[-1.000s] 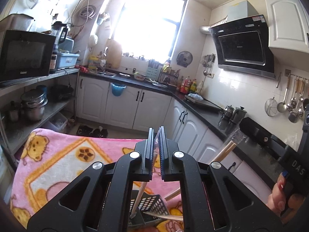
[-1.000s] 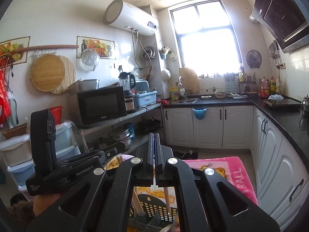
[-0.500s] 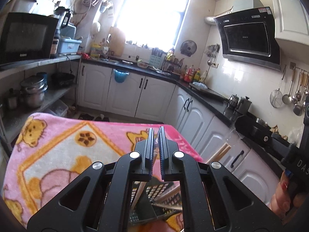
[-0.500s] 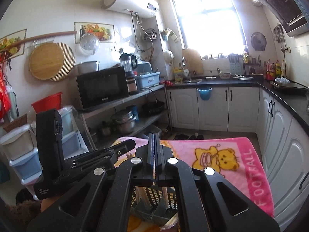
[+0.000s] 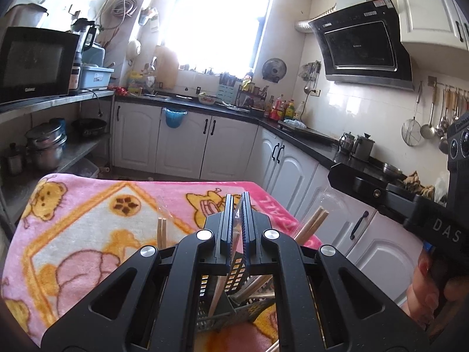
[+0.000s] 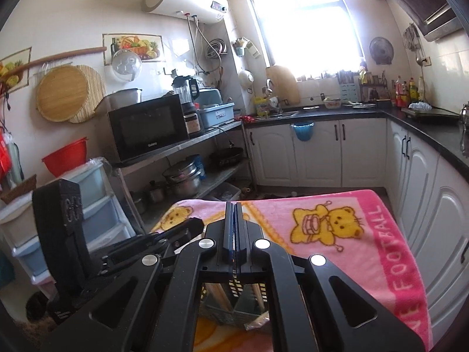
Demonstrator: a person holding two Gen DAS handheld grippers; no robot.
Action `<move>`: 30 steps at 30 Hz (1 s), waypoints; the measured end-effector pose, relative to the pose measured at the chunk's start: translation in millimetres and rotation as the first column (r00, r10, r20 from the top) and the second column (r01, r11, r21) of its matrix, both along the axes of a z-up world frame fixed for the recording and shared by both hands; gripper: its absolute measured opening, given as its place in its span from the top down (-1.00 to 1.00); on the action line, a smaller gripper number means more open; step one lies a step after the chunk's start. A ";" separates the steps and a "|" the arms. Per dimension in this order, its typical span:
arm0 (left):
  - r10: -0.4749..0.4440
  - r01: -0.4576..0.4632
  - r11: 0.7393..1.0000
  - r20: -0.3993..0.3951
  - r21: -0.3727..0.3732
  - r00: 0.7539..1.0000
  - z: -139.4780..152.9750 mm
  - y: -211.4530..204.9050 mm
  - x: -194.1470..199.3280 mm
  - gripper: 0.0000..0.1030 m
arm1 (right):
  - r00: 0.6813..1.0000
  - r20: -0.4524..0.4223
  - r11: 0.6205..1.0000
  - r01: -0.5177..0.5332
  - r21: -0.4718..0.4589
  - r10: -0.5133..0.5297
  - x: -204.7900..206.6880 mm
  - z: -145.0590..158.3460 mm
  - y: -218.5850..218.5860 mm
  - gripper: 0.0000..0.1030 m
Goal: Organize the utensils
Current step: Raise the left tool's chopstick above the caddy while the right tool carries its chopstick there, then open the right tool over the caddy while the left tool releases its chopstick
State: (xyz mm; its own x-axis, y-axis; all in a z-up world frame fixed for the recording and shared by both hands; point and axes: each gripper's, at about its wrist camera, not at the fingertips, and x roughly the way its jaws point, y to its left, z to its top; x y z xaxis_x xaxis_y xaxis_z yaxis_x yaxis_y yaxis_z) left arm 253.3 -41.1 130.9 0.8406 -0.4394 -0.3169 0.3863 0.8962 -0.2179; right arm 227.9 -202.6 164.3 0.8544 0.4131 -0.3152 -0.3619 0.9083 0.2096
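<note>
While both claws clench clear plastic (image 5: 238, 220) | chopsticks (image 5: 311, 223) tan, basket (image 5: 234, 275) grey

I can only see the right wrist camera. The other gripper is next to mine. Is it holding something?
Observer: Yes. In the left wrist view, the left gripper is shut on what looks like thin clear plastic.
Operator: Are any chopsticks poking up over there?
Observer: Yes, two wooden chopsticks stick up to its right, inside a clear sleeve.
Operator: Who's holding my gripper?
Observer: A hand with red-painted nails grips the handle of the right gripper.
</note>
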 end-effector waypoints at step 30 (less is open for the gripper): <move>0.105 -0.105 0.994 -0.021 0.014 0.994 -11.2 24.8 -40.4 -0.26 | 0.992 -0.055 0.989 0.108 -0.105 -0.114 -20.9 -48.5 -14.5 0.12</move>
